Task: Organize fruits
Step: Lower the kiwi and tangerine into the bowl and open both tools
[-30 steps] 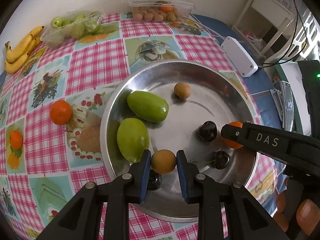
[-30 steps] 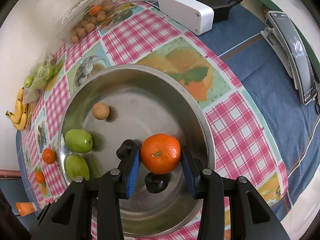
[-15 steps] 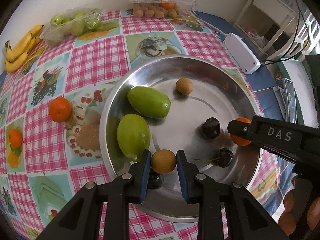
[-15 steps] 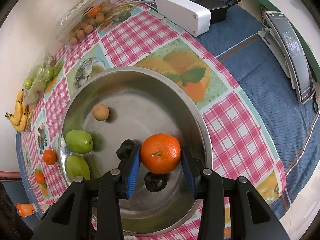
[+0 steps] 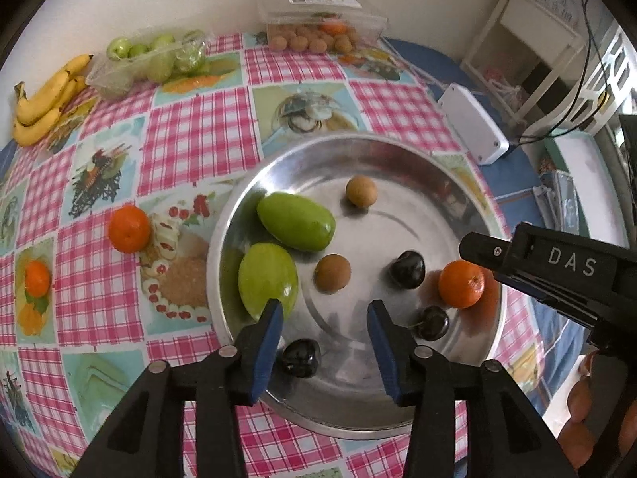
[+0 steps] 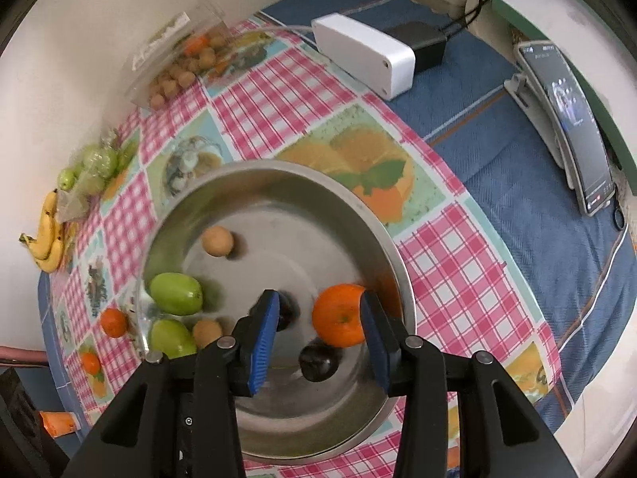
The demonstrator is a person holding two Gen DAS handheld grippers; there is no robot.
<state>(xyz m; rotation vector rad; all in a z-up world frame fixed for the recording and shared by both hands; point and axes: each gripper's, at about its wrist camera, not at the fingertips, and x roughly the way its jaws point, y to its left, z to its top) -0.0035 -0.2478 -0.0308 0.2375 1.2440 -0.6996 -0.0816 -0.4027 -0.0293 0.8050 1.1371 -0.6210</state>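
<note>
A steel bowl [image 5: 398, 151] [image 6: 286, 175] holds two green fruits [image 5: 296, 221], two brown longans [image 5: 332, 273], three dark cherries [image 5: 407, 269] and an orange tangerine [image 5: 462, 283] [image 6: 338, 320]. My left gripper [image 5: 325, 328] is open and empty over the bowl's near side; the nearer longan lies just beyond its tips. My right gripper [image 6: 318, 320] is open; the tangerine lies in the bowl against its right finger [image 6: 372, 330].
On the checked tablecloth lie a loose tangerine [image 5: 129, 228], bananas [image 5: 47, 99], a tray of green fruit [image 5: 151, 59] and a clear box of longans [image 5: 318, 20]. A white box [image 5: 473, 127], black adapter [image 6: 418, 46] and phone [image 6: 573, 119] sit right.
Both grippers opened. The left let go of the longan, which now lies in the bowl. The right let go of the tangerine, which dropped to the bowl's floor.
</note>
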